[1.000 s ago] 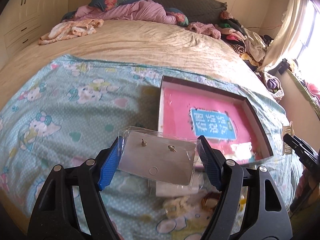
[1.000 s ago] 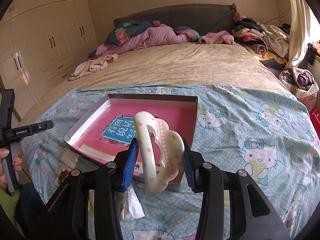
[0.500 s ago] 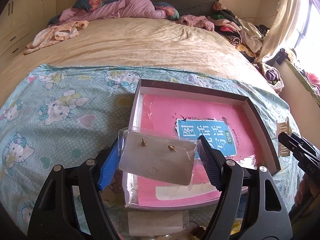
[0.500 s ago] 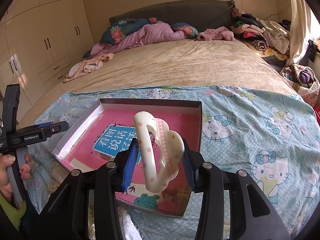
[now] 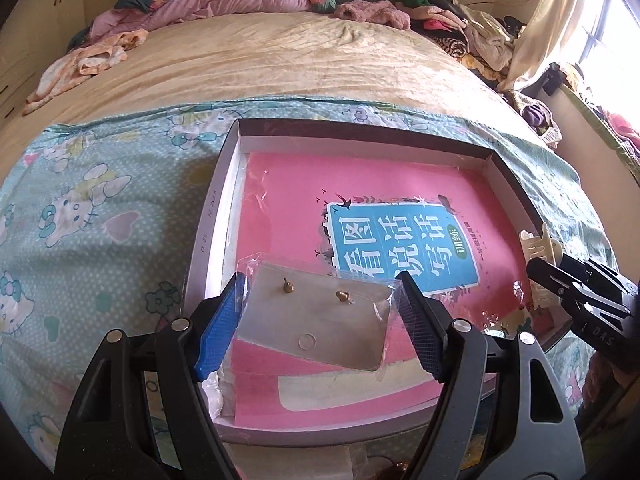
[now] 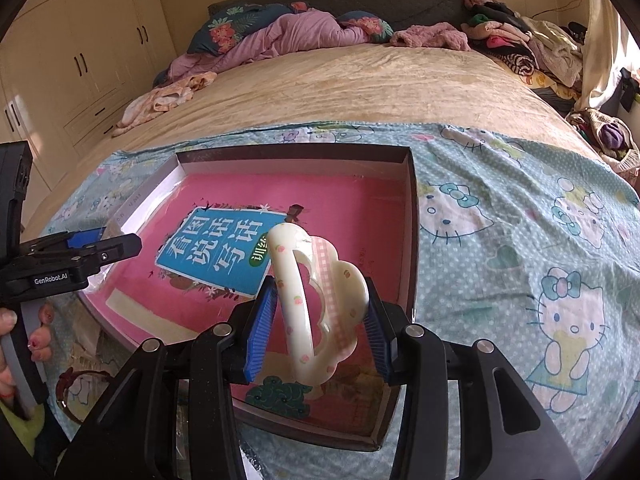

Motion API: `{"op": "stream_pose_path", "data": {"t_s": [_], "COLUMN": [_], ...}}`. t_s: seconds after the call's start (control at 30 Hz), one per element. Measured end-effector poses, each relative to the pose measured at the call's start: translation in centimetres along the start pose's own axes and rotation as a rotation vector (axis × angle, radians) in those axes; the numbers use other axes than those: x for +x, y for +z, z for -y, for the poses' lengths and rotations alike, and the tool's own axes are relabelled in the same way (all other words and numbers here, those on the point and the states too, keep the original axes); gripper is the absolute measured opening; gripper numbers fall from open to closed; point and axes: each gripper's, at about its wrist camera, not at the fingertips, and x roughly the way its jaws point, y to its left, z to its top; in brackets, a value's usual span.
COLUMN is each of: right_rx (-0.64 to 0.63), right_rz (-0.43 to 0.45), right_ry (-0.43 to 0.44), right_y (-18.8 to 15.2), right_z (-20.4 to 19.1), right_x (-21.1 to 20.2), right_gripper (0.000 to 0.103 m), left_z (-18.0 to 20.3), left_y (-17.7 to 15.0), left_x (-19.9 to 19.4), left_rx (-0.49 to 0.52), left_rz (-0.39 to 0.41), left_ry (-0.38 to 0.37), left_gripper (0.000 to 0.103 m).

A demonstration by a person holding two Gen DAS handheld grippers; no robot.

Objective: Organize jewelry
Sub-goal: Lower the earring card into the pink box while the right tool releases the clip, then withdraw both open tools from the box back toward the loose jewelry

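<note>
My left gripper (image 5: 320, 312) is shut on a clear packet of two small gold earrings (image 5: 316, 314) and holds it above the near left part of a shallow box (image 5: 208, 216) that lies on the bed. The box holds a pink book with a blue label (image 5: 400, 248). My right gripper (image 6: 318, 316) is shut on a cream cloud-shaped hair clip (image 6: 320, 300), above the box's near right part (image 6: 412, 216). The clip and right gripper also show in the left wrist view (image 5: 540, 248). The left gripper shows at the left of the right wrist view (image 6: 100, 248).
The box sits on a light blue cartoon-cat sheet (image 6: 520, 240) over a beige bedspread (image 5: 280, 60). More small packets and a ring-shaped item (image 6: 80, 392) lie by the box's near edge. Clothes pile up at the headboard and right side (image 6: 520, 40). Wardrobes (image 6: 80, 40) stand left.
Both grippers moved forward over the box with their items still held. The box now fills the middle of both views.
</note>
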Motion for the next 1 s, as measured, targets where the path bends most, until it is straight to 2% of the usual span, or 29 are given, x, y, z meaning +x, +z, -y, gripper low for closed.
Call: {"op": "stream_pose_path", "data": {"t_s": [0.37, 0.47, 0.6, 0.67, 0.93, 1.0], "right_rx": [0.0, 0.011, 0.025, 0.039, 0.054, 0.055], "right_rz": [-0.006, 0.004, 0.036, 0.049, 0.103, 0.122], "right_ry": [-0.024, -0.021, -0.028, -0.029, -0.02, -0.02], "right_y": [-0.5, -0.6, -0.7, -0.8, -1.3, -1.3], "right_z": [-0.1, 0.1, 0.3, 0.6, 0.7, 0.7], "right_x": [0.2, -0.4, -1.9, -2.8, -6.6, -7.6], "right_gripper": [0.043, 0.048, 0.06, 0.064, 0.078, 0.081], "left_z": [0.2, 0.2, 0.2, 0.1, -0.2, -0.3], "left_y": [-0.3, -0.3, -0.5, -0.5, -0.4, -0.3], "left_x": [0.5, 0.4, 0.2, 0.0, -1.7, -2.7], "left_rx": [0.002, 0.0, 0.003, -0.001, -0.022, -0.033], "left_rz": [-0.009, -0.007, -0.005, -0.001, 0.026, 0.039], "left_ry": [-0.001, 0.002, -0.002, 0.0, -0.002, -0.001], "left_gripper": [0.067, 0.068, 0.069, 0.076, 0.081, 0.085]}}
